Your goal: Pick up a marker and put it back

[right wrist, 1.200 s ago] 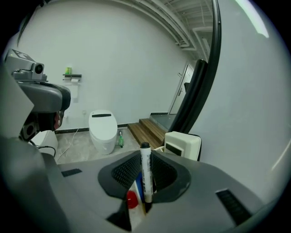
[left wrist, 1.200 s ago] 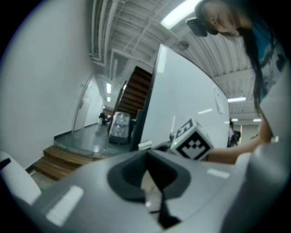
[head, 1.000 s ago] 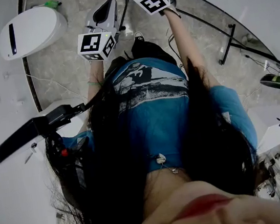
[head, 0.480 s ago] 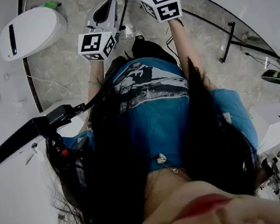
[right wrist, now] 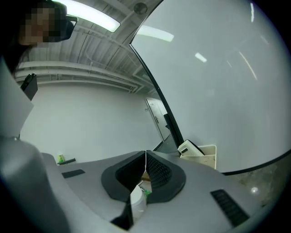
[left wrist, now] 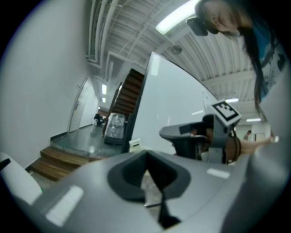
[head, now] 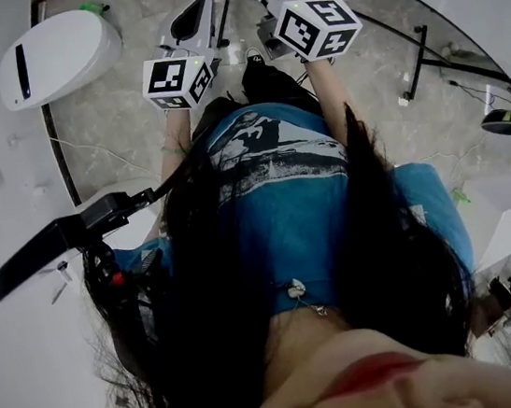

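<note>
Right gripper view: right gripper (right wrist: 145,159) was clenched, jaw tips touching, having just closed down. In the slot under the tips, low centre of frame, sat a white cylinder (right wrist: 137,201) with a green bit on its right side, likely the marker. Couldn't tell if it was pinched there or lay beyond the jaws. A big board (right wrist: 218,91) filled the right half. A small green thing (right wrist: 60,159) sat on a ledge at lower left, well apart from the jaws.

Left gripper view: left gripper (left wrist: 146,159) was clenched on nothing, only floor showing through its slot. The right gripper showed at centre right. Stairs (left wrist: 50,159) were at lower left.

Head view: both grippers were at top centre, side by side, arms stretched out over the floor (head: 102,116). No marker was visible here. A pod (head: 55,55) sat upper left.

Step, as I judged it: either carrying the marker back or just finished putting it back, unclear which. If held: keep the squeeze even and the wrist steady, line the barrel up with its resting place, lower until it is supported, only then let go and back straight out. If not held: open wide, square the jaws across the barrel's middle, and close with the pads on it, not the slot. Left gripper should keep aside.
</note>
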{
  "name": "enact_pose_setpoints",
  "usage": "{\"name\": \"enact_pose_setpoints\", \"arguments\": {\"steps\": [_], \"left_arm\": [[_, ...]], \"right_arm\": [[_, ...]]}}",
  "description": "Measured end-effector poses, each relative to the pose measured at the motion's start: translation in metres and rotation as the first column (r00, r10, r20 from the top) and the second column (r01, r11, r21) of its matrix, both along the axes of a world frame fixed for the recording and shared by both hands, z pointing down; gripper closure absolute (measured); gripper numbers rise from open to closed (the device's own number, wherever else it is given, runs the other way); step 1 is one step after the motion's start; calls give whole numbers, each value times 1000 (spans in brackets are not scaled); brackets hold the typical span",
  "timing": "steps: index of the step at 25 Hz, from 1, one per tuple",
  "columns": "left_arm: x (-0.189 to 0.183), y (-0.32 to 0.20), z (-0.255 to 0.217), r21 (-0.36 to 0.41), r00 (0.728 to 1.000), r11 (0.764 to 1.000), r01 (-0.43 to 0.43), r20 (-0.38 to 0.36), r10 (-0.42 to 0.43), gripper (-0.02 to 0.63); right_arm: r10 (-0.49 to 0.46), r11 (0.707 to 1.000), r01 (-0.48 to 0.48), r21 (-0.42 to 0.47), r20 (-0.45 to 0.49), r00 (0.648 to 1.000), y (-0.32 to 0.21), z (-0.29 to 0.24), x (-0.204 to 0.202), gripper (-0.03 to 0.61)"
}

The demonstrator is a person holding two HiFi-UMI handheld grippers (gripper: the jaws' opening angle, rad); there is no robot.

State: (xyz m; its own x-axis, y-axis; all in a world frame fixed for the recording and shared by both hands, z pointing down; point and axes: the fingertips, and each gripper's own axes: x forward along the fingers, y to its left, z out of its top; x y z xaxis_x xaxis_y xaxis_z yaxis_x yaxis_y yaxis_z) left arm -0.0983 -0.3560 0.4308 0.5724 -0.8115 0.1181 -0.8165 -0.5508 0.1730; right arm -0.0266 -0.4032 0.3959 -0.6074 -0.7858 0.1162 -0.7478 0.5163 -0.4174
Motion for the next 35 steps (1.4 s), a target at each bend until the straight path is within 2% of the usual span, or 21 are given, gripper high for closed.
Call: {"name": "enact_pose_setpoints", "arguments": {"steps": [6, 15, 19, 24, 28, 33, 35], "left_arm": [[-27, 107, -4, 7, 998, 999, -43, -34, 44, 612], [-18, 194, 9, -45, 993, 994, -95, -74, 92, 612], [-12, 217, 8, -44, 993, 995, -94, -81, 91, 612], [4, 246, -11, -1, 995, 998, -64, -81, 63, 612], [40, 299, -21, 18, 995, 999, -47, -85, 48, 612], [52, 319, -25, 31, 995, 998, -47, -81, 50, 612], [75, 355, -27, 39, 995, 998, -47, -84, 50, 612]], "right_arm": [[28, 1000, -28, 5, -6, 1000, 114, -3, -30, 566], [45, 997, -48, -54, -42, 998, 220, 17, -26, 568], [33, 998, -36, -56, -54, 998, 246, 15, -20, 568], [10, 999, -12, -32, -54, 999, 280, 3, -3, 568], [-7, 1000, 7, -8, -62, 998, 335, -3, 31, 568], [-7, 1000, 6, -22, -34, 999, 359, 1, 41, 568], [-14, 1000, 13, -22, -30, 999, 394, 3, 61, 568]]}}
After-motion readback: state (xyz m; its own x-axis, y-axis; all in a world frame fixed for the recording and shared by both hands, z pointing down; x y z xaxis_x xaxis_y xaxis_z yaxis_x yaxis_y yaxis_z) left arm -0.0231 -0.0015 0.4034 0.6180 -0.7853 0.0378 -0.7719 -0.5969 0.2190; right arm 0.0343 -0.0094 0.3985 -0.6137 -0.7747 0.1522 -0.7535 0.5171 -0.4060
